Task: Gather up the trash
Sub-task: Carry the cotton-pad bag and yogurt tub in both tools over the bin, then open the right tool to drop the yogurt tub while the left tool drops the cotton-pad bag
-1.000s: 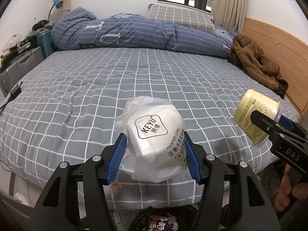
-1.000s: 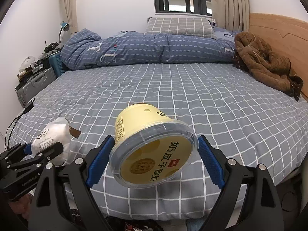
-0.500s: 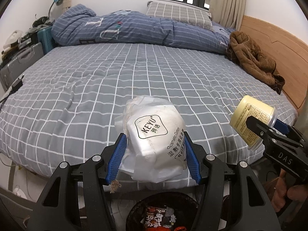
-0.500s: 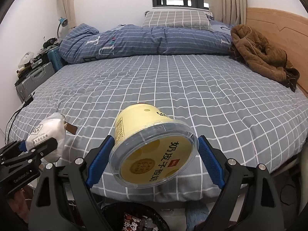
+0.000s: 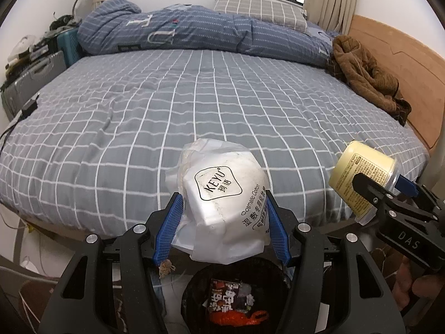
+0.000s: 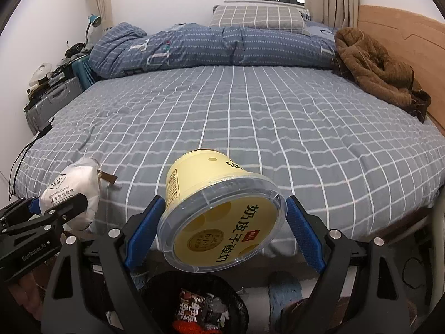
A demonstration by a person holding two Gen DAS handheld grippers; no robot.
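Bin (image 5: 236,303) sits directly below both claws: left claw (image 5: 222,222) clamps cotton-pad bag (image 5: 225,200), right claw (image 6: 222,231) clamps yogurt tub (image 6: 219,217).

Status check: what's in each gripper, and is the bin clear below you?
Left gripper shut on white cotton-pad pack. Right gripper shut on yellow yogurt cup. Black bin below, open, some trash inside; nothing blocking.

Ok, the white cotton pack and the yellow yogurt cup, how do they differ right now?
The white cotton pack is soft, crumpled plastic; the yellow yogurt cup is a rigid tub with a clear lid. The pack sits in the left gripper, the cup in the right gripper. The cup looks to span a wider gap between its fingers than the pack. The cup is tipped on its side, lid towards the camera. Both are clamped above the black trash bin.
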